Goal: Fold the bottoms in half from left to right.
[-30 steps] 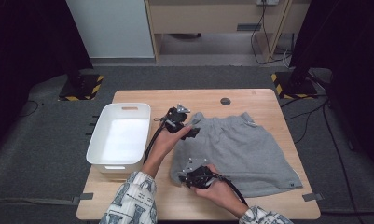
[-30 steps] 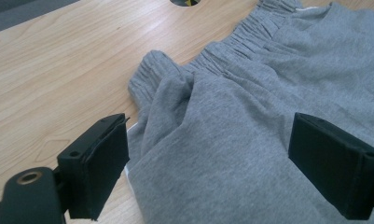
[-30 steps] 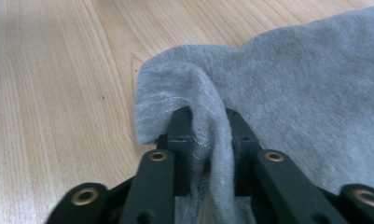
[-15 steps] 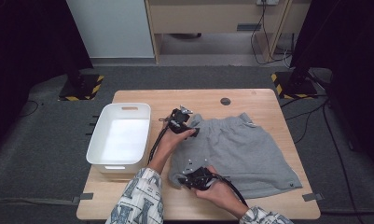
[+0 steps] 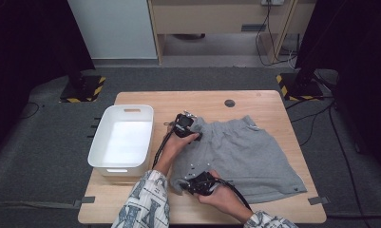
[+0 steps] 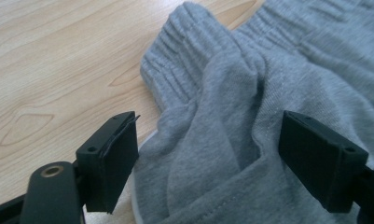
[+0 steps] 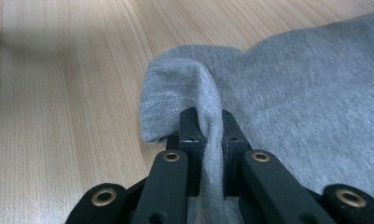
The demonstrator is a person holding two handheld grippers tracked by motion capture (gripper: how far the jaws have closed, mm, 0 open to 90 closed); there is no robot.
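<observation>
We have a pair of grey sweat shorts (image 5: 240, 154) lying spread on the wooden table (image 5: 269, 102), to the right of the white plastic bin (image 5: 122, 138), and the work in hand looks like gathering or folding them from their left edge.

Our right gripper (image 7: 208, 133) is already clamped: its jaws are closed on a pinched ridge of the hem at the near left corner, the stitched edge curling over the jaw tips. In the high view that gripper (image 5: 197, 183) sits at the shorts' near edge, close to the table's front.

Our left gripper (image 6: 208, 140) stands wide open, one jaw on each side of a raised fold just below the ribbed waistband (image 6: 175, 70). It holds nothing yet. In the high view it (image 5: 190, 130) rests at the far left corner of the shorts.

To do this step well, we judge that we should lower the open jaws until the fold sits deep between the pads, then close on both layers rather than on the top one alone. Taking the waistband itself would probably give a firmer hold, since the ribbing is thick. We keep the right grip steady meanwhile, so the edge between the two grippers stays straight and lifts evenly.
</observation>
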